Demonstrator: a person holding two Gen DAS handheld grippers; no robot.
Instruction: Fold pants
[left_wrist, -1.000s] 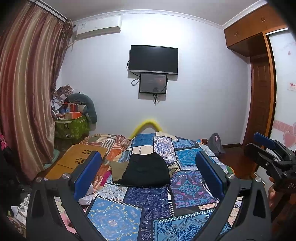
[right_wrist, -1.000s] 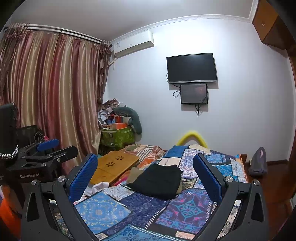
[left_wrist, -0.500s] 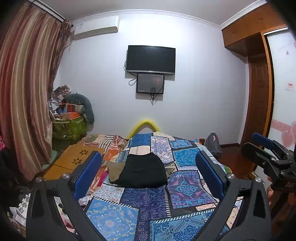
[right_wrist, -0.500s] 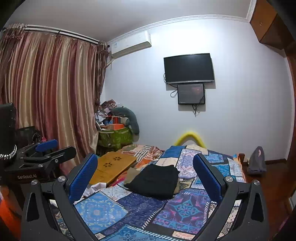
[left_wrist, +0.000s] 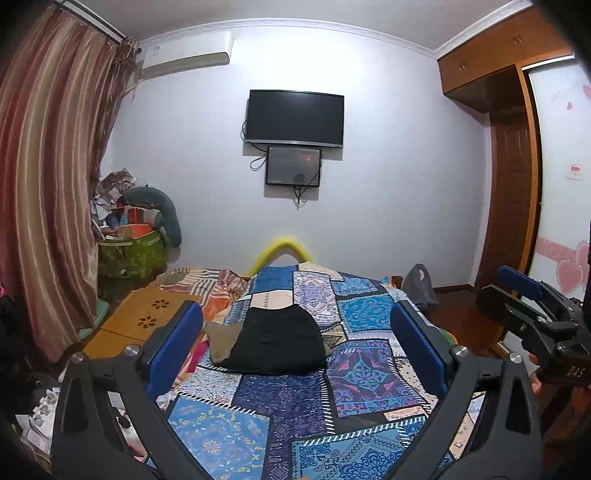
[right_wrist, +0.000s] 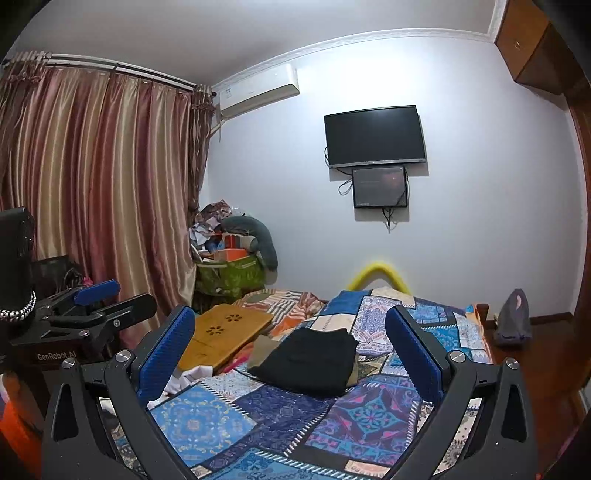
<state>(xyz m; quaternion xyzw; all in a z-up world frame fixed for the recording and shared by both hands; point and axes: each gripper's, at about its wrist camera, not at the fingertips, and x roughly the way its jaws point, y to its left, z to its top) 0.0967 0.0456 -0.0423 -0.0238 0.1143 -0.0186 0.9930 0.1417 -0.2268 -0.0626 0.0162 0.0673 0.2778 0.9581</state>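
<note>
folded black pants (left_wrist: 280, 341) on the bed (left_wrist: 369, 373)
left gripper (left_wrist: 295, 339) and right gripper (right_wrist: 291, 349) hang above it, jaws spread, holding nothing.

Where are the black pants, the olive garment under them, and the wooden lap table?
black pants (left_wrist: 279, 341): left wrist view, middle of the folded stack.
olive garment (left_wrist: 221, 338): left wrist view, part showing left of the pants.
wooden lap table (right_wrist: 221, 334): right wrist view, middle of its top.

Patchwork-quilted bed (left_wrist: 369, 373) — folded black pants (left_wrist: 280, 341), olive garment (left_wrist: 221, 336) beneath
</note>
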